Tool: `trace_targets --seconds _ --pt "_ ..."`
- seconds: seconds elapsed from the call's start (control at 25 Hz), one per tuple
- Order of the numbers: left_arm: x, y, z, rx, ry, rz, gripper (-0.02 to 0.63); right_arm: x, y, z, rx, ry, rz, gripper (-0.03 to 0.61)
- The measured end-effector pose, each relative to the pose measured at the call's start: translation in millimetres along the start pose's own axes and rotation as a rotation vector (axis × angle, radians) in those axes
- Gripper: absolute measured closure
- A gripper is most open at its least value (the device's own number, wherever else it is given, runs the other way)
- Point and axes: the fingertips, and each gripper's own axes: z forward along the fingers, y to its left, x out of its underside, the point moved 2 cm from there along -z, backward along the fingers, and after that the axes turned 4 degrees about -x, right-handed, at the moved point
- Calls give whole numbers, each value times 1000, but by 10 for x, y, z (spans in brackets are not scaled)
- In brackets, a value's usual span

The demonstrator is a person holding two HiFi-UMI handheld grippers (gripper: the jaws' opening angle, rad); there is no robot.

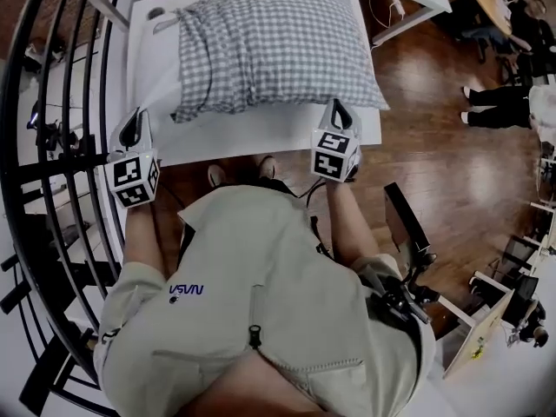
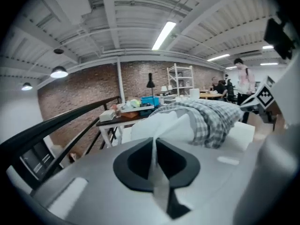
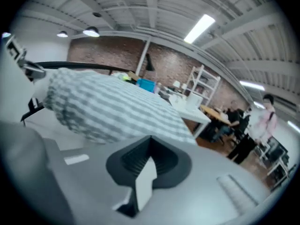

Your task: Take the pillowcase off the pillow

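Near the checked pillowcase [image 1: 274,50], the person's jacket [image 1: 278,276] bears blue NASA lettering [image 1: 186,291].

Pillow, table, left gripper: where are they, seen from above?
pillow [image 1: 274,50]: head view, middle of its checked top.
table [image 1: 261,134]: head view, bare front strip.
left gripper [image 1: 133,123]: head view, between its fingertips.

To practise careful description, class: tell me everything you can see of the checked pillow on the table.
The pillow is plump and rectangular, covered by a soft, slightly wrinkled pillowcase of grey-and-white checked fabric. It lies flat on the white table, filling most of its top.
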Motion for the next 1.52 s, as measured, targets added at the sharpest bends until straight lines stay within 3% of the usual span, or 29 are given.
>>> trace_targets --seconds 0.08,0.16,0.28,0.4,0.56,0.68,0.76,0.84,0.92,1.08,1.24,1.52 --pt "114 246 -33 -36 41 -2 597 193 -477 -16 36 41 60 575" --pt "135 249 -39 2 55 41 595 218 -690 -88 38 25 65 575" --pt "178 50 -40 61 61 44 595 85 -473 -164 -36 -43 90 574" --pt "121 -251 -83 130 41 -23 595 -232 335 -283 -270 -134 91 571" --pt "-17 -765 -167 286 12 -51 595 -525 1665 -485 -650 -165 -21 457" --pt "-101 -937 -244 337 -5 -101 597 -481 2271 -456 -775 -126 -143 381" --pt "-152 -916 -298 329 -21 -136 597 -404 2383 -319 -726 -100 -248 371" --pt "-180 -724 -351 275 -39 -195 597 -364 2269 -168 -627 -93 -300 513" --pt "-177 -444 -390 214 -52 -268 597 -426 2052 -107 -552 -109 -286 552" --pt "-79 -10 -429 123 -60 -339 598 -502 1549 -30 -406 -115 -235 561" --pt "188 -44 -352 131 -8 -360 598 -339 1033 145 -283 -52 -201 561" --pt "571 -412 -208 182 75 -405 594 -18 931 294 -303 44 -121 560"
